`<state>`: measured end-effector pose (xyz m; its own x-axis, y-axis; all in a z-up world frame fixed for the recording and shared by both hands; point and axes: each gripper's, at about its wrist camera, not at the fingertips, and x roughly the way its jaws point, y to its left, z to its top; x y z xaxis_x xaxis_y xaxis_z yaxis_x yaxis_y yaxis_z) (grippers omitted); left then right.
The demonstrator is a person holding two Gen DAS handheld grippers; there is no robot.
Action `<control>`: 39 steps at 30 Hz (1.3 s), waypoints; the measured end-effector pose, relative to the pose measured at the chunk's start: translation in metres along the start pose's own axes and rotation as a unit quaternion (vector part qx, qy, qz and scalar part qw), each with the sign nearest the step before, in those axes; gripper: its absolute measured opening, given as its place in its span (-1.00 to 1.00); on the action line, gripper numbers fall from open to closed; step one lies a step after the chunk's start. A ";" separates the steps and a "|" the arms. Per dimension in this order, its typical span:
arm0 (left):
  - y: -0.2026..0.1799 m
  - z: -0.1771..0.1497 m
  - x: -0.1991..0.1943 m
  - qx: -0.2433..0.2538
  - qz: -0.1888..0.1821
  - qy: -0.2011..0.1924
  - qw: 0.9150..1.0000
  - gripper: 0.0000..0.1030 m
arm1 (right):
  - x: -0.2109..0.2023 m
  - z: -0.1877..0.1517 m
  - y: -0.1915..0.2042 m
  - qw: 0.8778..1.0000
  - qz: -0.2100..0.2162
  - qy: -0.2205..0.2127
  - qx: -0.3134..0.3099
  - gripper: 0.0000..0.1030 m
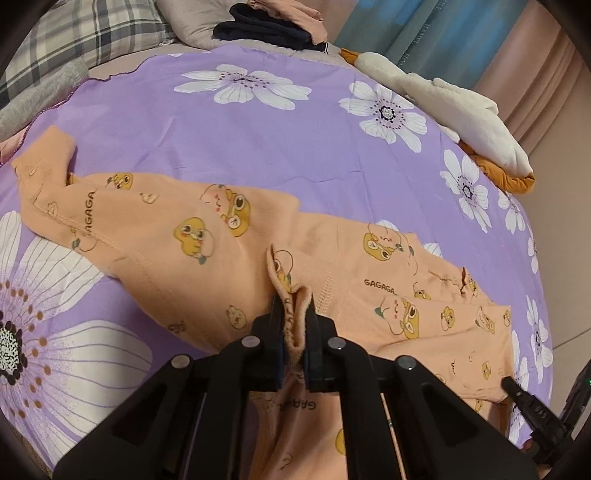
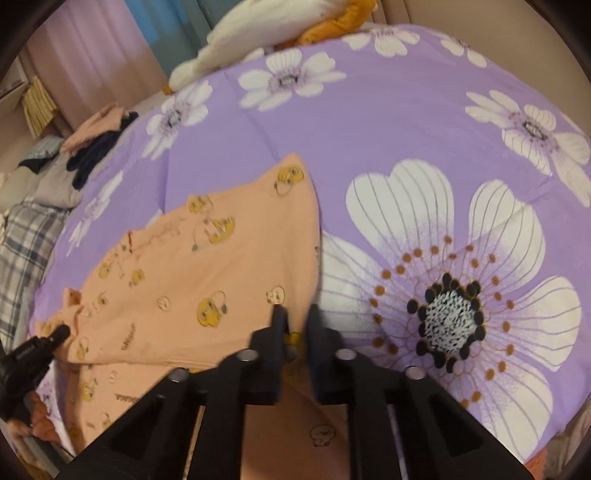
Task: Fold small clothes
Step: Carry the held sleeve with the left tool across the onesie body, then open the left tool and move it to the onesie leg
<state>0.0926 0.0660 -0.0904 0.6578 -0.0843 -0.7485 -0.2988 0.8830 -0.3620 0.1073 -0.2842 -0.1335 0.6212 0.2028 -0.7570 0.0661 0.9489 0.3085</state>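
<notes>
Left wrist view shows us the peach garment [image 1: 192, 236], printed with yellow cartoon ducks and the word GAGAGA, spread across the middle of the purple flowered bedspread [image 1: 229, 129]. We have a raised fold of its cloth pinched between the fingers of our left gripper [image 1: 294, 314], which are closed tight on it, so the fabric stands up in a ridge there. In the right wrist view our right gripper [image 2: 295, 325] sits at the garment's [image 2: 207, 258] near edge with only a narrow gap between the fingers; peach cloth runs between and under them, but the blur keeps us from telling whether it is gripped. Beyond the garment, a cream and orange plush toy [image 1: 461, 118] lies at the bedspread's far edge, and a pile of dark and peach clothes [image 1: 273, 26] rests near a plaid pillow [image 1: 92, 29].
</notes>
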 end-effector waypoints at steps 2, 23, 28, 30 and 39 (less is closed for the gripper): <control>0.003 -0.001 0.001 -0.001 0.000 0.006 1.000 -0.87 | -0.011 0.002 0.001 1.000 -0.002 -0.022 -0.006 -0.81; 0.011 -0.011 0.013 -0.010 0.018 0.029 0.999 -0.77 | 0.010 -0.003 -0.003 0.999 -0.035 0.018 -0.009 -0.83; 0.010 -0.011 0.011 -0.011 0.018 0.031 0.999 -0.75 | 0.010 -0.002 -0.005 0.999 -0.034 0.019 -0.006 -0.83; 0.010 -0.011 0.010 -0.012 0.016 0.031 0.999 -0.76 | 0.010 -0.002 -0.007 0.999 -0.031 0.020 -0.004 -0.83; 0.000 -0.012 -0.024 -0.007 -0.004 0.006 1.000 -0.11 | 0.009 -0.001 -0.005 0.999 -0.038 0.020 -0.009 -0.83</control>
<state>0.0682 0.0630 -0.0790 0.6513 -0.0967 -0.7526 -0.3035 0.8759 -0.3751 0.1115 -0.2864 -0.1427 0.5835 0.1385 -0.8002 0.0981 0.9661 0.2387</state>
